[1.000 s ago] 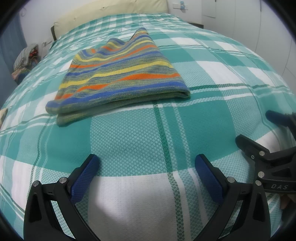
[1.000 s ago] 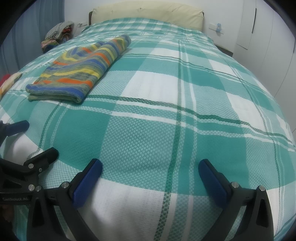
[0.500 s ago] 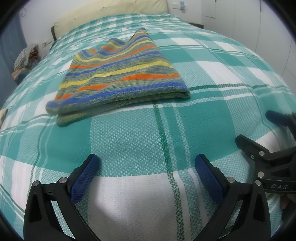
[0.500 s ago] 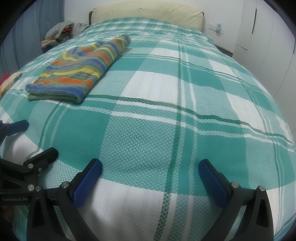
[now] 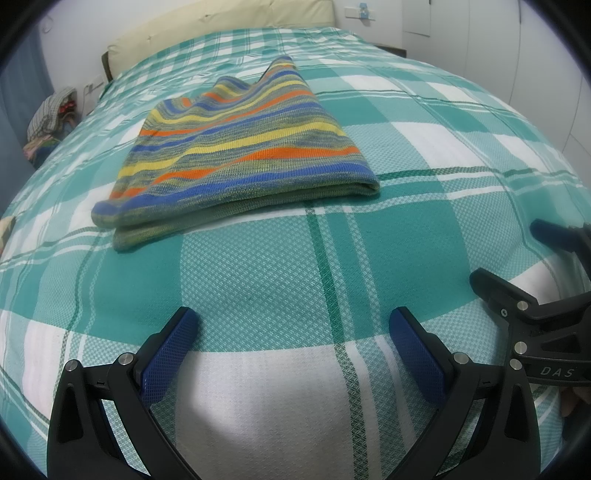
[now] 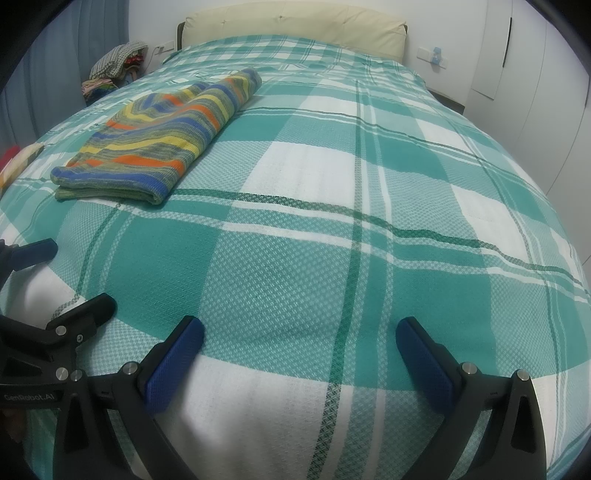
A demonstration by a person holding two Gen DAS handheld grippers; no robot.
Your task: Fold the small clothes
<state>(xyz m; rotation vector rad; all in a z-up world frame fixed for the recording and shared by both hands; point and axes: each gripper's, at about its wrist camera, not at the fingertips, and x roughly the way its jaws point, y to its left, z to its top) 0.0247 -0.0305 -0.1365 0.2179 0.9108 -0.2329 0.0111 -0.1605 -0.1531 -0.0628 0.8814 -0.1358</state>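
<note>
A folded striped knit garment (image 5: 236,155) in blue, yellow, orange and green lies on the bed; it also shows at the left in the right wrist view (image 6: 166,136). My left gripper (image 5: 293,332) is open and empty, low over the bedspread, well short of the garment. My right gripper (image 6: 299,339) is open and empty, to the right of the garment and nearer than it. The right gripper shows at the right edge of the left wrist view (image 5: 535,295), and the left gripper at the left edge of the right wrist view (image 6: 55,306).
The bed has a teal and white checked bedspread (image 6: 369,184) and a cream headboard (image 6: 295,22). A pile of clothes (image 6: 114,62) sits beside the bed at the far left. White cupboards (image 6: 535,55) stand to the right.
</note>
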